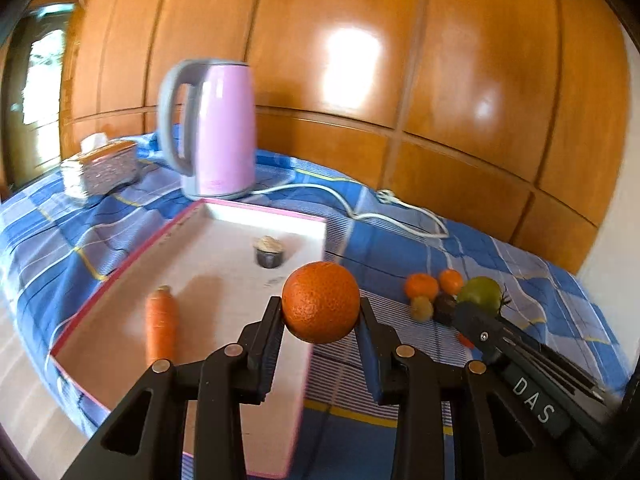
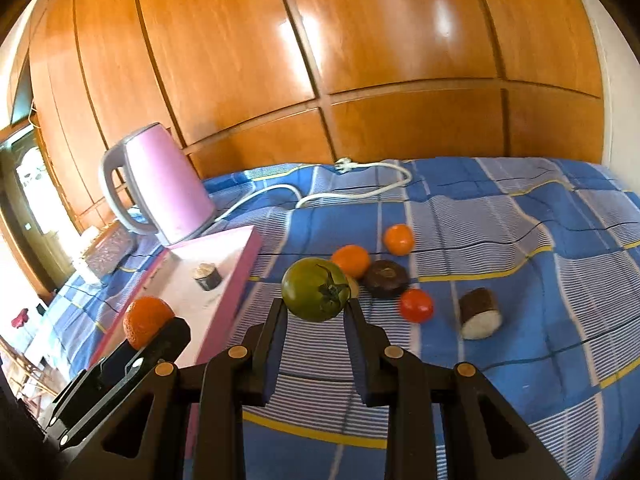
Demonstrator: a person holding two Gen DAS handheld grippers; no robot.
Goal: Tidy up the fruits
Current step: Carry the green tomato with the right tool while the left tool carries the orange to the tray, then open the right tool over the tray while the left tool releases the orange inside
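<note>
Left gripper (image 1: 321,309) clamps an orange (image 1: 321,303) right over the pink tray (image 1: 192,280); right gripper (image 2: 316,306) pinches a green tomato (image 2: 314,290) just beside that tray.

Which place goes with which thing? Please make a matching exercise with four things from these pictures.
Things:
1. orange
2. green tomato
3. carrot
4. red tomato

Places:
A. lying in the pink-edged tray
B. on the blue checked cloth
C. between the left gripper fingers
D. between the right gripper fingers

Pairs: 1-C, 2-D, 3-A, 4-B
</note>
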